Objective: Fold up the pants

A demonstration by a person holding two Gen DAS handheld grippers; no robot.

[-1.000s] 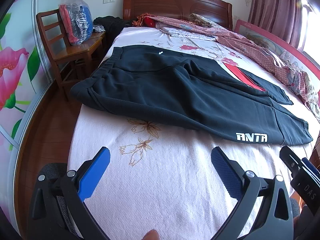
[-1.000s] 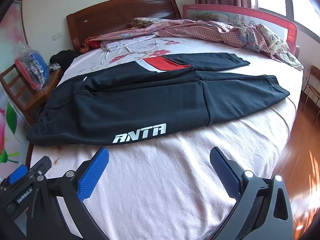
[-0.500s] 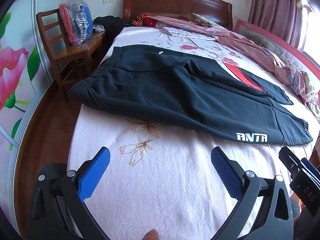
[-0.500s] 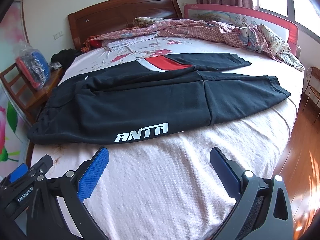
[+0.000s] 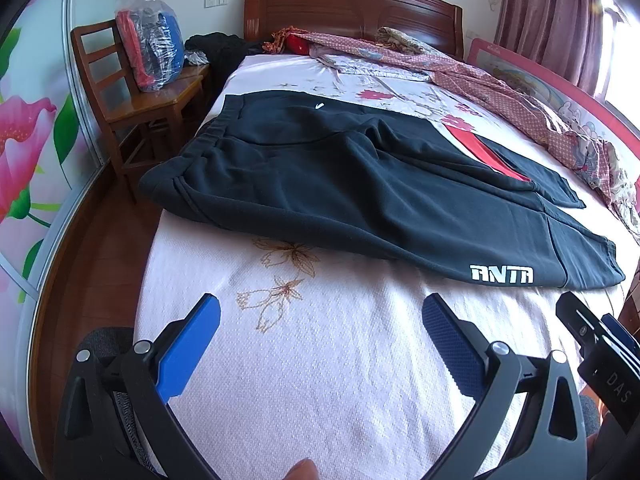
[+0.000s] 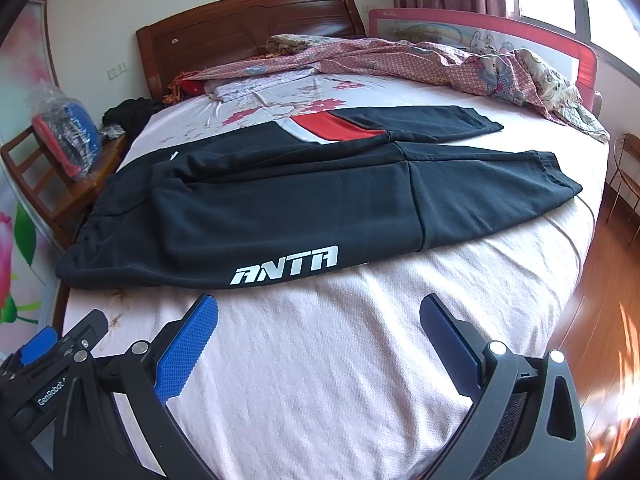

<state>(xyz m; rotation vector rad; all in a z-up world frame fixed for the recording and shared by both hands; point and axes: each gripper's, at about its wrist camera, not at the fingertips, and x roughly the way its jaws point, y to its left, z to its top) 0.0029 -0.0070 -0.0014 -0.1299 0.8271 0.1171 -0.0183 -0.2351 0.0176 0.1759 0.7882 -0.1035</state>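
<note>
Black pants [image 5: 360, 184] with a white ANTA logo and a red-and-white stripe lie spread flat across the bed [image 5: 320, 360], waistband at the left, leg cuffs at the right. They also show in the right wrist view [image 6: 300, 204]. My left gripper [image 5: 320, 320] is open and empty above the bare sheet, short of the pants' near edge. My right gripper [image 6: 318, 320] is open and empty, just short of the logo leg. Each gripper's body shows at the edge of the other's view.
A crumpled pink patterned quilt [image 6: 420, 60] lies along the far side by the headboard [image 5: 352, 4] and a pink bed rail [image 6: 480, 32]. A wooden chair [image 5: 132, 96] with a plastic-wrapped bundle stands left of the bed. Wooden floor surrounds the bed.
The right gripper has crept slightly forward toward the pants. The left gripper has barely moved. Both stay open.
</note>
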